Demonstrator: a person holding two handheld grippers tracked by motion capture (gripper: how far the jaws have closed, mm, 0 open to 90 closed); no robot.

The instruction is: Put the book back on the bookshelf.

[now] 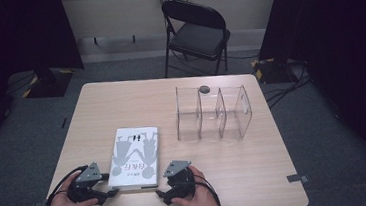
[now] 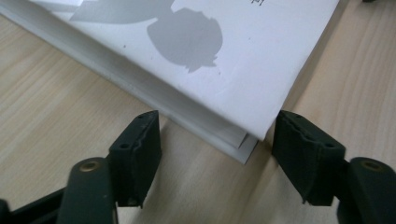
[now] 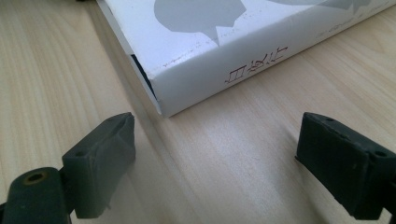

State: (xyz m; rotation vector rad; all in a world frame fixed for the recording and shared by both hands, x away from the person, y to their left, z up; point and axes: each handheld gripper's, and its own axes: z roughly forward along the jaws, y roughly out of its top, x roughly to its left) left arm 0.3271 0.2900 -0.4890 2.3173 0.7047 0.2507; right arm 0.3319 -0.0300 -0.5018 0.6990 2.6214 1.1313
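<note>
White book flat between 2 open claws, untouched

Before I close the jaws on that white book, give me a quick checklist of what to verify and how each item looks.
1. The book lies flat on the table: ok.
2. A near corner of the book sits between the jaws of the left gripper: ok.
3. The left pads press on the book: not ok, a gap shows on both sides.
4. The right gripper is lined up on the book: not ok, the spine corner lies beyond its open jaws.
5. The clear divided rack stands upright, well apart from the book: ok.
6. The book's far edge is free to lift: cannot tell.
</note>
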